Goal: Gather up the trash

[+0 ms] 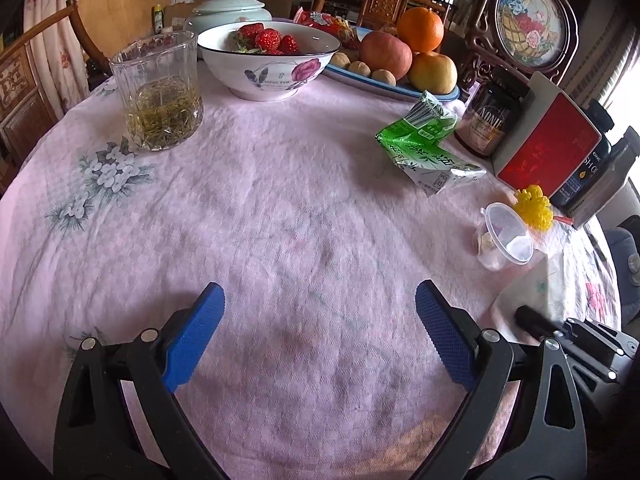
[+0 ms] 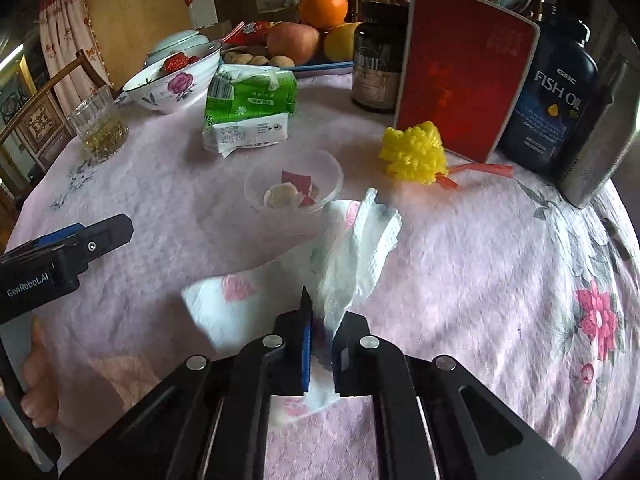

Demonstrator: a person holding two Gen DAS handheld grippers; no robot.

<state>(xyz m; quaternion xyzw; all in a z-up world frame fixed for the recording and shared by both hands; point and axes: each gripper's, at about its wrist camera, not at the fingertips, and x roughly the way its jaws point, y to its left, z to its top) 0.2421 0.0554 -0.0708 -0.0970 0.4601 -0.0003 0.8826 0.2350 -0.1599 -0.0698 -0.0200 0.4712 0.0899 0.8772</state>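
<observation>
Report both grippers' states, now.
Left gripper: open, empty, above the pink tablecloth.
Right gripper: shut on the crumpled white paper napkin.

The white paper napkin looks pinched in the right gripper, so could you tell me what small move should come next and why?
Probably lift the right gripper a little, straight up. Its jaws are closed on the white paper napkin, whose loose end drapes by the clear plastic cup of scraps, so a short rise should free it without dragging. The left gripper is open over bare pink tablecloth, holding nothing.
</observation>
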